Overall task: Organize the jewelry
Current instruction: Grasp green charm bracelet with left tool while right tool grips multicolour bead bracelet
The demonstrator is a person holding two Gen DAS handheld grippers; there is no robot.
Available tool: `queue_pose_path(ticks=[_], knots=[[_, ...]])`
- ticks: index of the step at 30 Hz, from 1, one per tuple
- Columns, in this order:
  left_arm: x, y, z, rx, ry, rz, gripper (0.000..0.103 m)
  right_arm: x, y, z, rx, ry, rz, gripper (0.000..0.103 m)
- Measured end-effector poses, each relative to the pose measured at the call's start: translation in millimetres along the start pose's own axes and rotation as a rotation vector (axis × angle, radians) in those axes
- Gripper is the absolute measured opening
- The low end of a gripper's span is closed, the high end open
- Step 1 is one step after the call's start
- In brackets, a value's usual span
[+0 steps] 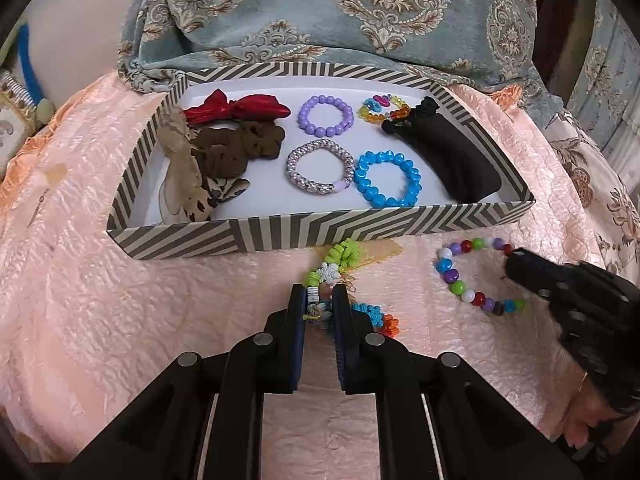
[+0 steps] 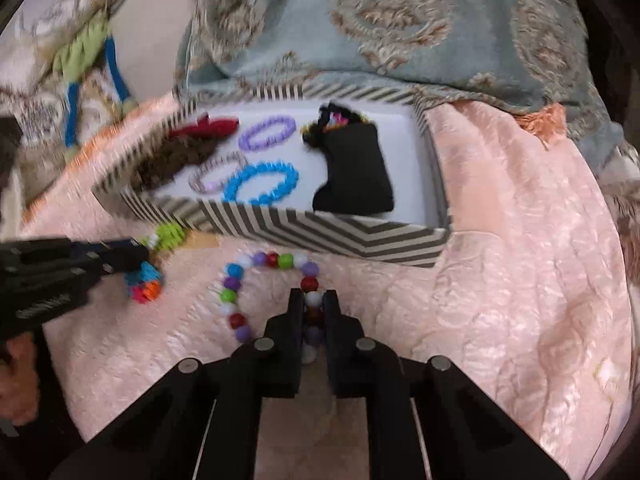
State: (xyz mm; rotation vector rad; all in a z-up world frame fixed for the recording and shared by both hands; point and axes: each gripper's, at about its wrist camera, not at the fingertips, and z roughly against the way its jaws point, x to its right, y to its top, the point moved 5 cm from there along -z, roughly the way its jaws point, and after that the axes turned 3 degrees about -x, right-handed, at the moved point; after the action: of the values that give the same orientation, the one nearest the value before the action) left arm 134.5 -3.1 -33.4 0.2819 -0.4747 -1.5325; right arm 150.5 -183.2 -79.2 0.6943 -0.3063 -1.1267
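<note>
While lying limp on the peach quilted bedspread (image 1: 120,320) before the striped cardboard tray (image 1: 320,232), light and floppy, best taken across the band. Left gripper (image 1: 319,300) closed narrow on the green-blue-orange fabric bracelet (image 1: 340,256); right gripper (image 2: 313,300) closed narrow on the multicoloured round-bead bracelet (image 2: 240,280).

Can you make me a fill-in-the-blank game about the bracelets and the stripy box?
1. The left gripper is closed on the ____ bracelet with flower-shaped beads.
2. The right gripper is closed on the round-bead bracelet, which lies ____ the striped box.
3. The bright blue bracelet lies beside a black ____.

Missing words: green; outside; pouch
</note>
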Motion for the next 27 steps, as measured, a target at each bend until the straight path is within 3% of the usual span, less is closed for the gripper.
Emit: queue_pose_path(ticks=[4, 8, 17, 27], knots=[[0, 1, -1, -0.004, 0.008, 0.001, 0.0, -9, 4, 26, 0.085, 0.084, -0.014, 0.009], [1, 0, -3, -0.009, 0.021, -0.006, 0.0, -12, 0, 30, 0.088, 0.129, -0.051, 0.009], [1, -1, -4, -0.004, 0.047, -0.01, 0.0, -3, -8, 8, -0.002, 0.079, -0.094, 0.009], [3, -2, -4, 0.004, 0.07, -0.026, 0.0, -3, -7, 12, 0.036, 0.051, -0.094, 0.009]])
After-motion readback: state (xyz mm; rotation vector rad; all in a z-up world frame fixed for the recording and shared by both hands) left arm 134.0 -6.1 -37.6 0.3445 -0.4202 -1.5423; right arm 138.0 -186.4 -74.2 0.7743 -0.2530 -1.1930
